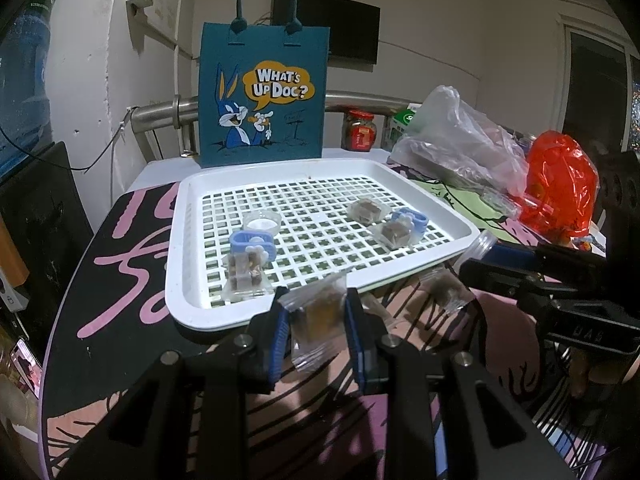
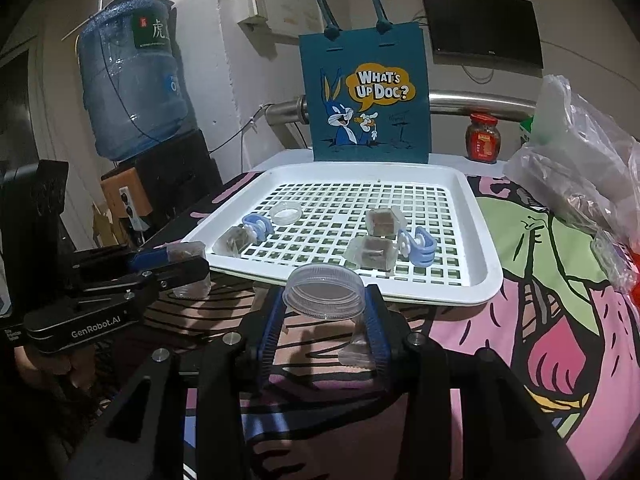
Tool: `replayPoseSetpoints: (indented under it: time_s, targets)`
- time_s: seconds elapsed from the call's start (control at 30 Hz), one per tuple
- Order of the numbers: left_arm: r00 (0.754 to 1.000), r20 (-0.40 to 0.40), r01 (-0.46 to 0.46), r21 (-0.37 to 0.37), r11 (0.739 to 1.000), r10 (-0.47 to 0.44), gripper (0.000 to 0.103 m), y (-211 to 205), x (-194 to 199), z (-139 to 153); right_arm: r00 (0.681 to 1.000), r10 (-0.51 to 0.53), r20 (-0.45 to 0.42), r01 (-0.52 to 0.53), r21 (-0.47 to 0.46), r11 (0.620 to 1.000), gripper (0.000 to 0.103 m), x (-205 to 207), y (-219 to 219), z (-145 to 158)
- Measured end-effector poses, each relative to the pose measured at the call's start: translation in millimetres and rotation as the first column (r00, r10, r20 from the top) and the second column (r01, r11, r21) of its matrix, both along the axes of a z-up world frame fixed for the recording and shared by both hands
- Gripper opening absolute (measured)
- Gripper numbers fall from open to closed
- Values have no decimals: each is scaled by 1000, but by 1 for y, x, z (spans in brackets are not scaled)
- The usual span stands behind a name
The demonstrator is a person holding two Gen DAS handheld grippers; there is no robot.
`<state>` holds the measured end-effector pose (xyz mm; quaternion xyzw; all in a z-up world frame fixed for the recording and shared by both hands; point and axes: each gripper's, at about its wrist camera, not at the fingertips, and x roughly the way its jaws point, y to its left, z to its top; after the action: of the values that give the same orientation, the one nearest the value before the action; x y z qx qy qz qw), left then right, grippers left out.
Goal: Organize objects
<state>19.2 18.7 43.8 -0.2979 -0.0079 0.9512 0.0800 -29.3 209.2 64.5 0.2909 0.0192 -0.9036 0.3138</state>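
Seemingly at rest in the left wrist view, the left gripper (image 1: pixel 316 320) is clamped narrowly on a clear snack packet (image 1: pixel 318 322), held just short of the near rim of the white tray (image 1: pixel 176 280); ease it over the rim before letting go. Seen from the right wrist, the right gripper (image 2: pixel 326 318) pinches a clear jar (image 2: pixel 324 292) lying sideways, mouth toward the tray, so keep it level and bring the packet squarely to that mouth.

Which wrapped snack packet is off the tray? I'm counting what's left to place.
The packet pinched in the left gripper, held just before the white tray; three others lie on the grid.
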Motion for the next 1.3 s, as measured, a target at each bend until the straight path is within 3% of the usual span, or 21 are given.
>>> replayPoseSetpoints:
  time_s: [1.3]
  targets:
    - [1000, 8, 3, 8, 1000, -3, 26, -4, -2, -1, 1000, -6, 16, 6, -32, 999, 40, -2, 6, 0]
